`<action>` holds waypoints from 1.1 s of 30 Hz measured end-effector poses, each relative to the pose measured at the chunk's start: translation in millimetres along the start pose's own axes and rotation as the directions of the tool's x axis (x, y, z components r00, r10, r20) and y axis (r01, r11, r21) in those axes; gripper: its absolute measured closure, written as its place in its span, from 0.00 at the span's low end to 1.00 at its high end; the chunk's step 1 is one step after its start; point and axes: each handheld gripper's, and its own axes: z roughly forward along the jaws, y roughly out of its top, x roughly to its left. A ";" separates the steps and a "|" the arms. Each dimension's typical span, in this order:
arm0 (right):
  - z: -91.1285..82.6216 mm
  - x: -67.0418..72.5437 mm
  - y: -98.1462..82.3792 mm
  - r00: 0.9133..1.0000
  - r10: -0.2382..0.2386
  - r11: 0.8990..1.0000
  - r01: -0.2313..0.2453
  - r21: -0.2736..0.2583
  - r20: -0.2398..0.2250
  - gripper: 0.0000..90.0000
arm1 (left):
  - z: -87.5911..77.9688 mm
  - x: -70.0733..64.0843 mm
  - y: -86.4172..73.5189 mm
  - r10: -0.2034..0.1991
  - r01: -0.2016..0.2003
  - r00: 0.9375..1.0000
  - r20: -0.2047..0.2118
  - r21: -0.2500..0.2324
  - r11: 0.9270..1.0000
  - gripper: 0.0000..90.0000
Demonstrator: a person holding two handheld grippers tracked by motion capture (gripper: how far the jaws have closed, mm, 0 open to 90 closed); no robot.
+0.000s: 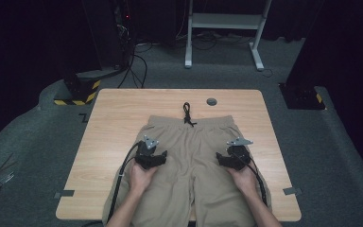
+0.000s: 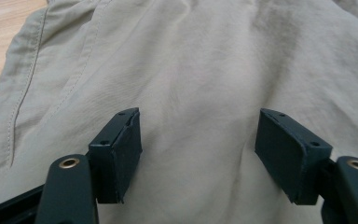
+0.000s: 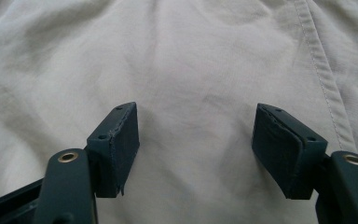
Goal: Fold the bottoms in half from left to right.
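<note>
On the wooden table [image 1: 118,113], khaki shorts [image 1: 194,156] lay flat; left gripper [image 1: 157,158] and right gripper [image 1: 224,158] hovered unclenched, likely poised to smooth or fold.

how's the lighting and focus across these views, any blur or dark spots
High view: table evenly lit, room around it nearly black, picture slightly soft. Left gripper view: shorts bright and fairly sharp, near jaws a little soft. Right gripper view: fabric paler, almost washed out, creases and seam still readable.

Shorts [image 1: 191,165] flat on the table [image 1: 113,123], waistband at the far side, drawstring [image 1: 187,113] on the wood beyond it, left gripper [image 1: 157,150] over the left leg, right gripper [image 1: 227,153] over the right leg, white frame [image 1: 224,23] on the floor behind the table.
</note>
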 end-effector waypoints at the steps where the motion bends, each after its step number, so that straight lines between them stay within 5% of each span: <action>1: -1.9 1.2 -2.5 1.000 -0.002 1.000 0.002 -0.004 0.000 0.36 | -2.2 -1.0 -1.8 0.006 -0.006 1.000 0.005 0.001 1.000 0.35; 6: -15.8 11.4 -13.2 1.000 -0.006 1.000 0.006 0.027 -0.009 0.36 | -15.8 -9.9 -13.7 0.007 -0.007 1.000 0.010 -0.003 1.000 0.35; 17: -46.0 29.3 -47.4 0.999 -0.039 0.999 0.039 0.000 -0.036 0.36 | -45.7 -26.0 -39.4 0.034 -0.034 0.998 0.043 -0.002 0.999 0.36; 27: -55.5 34.8 -56.4 0.998 -0.048 0.999 0.048 0.007 -0.042 0.36 | -61.3 -34.8 -53.1 0.040 -0.040 0.998 0.050 -0.003 0.999 0.36; 33: -57.5 34.5 -54.1 0.995 -0.071 0.997 0.073 0.031 -0.066 0.39 | -61.0 -29.2 -40.7 0.036 -0.043 0.995 0.098 0.078 0.996 0.36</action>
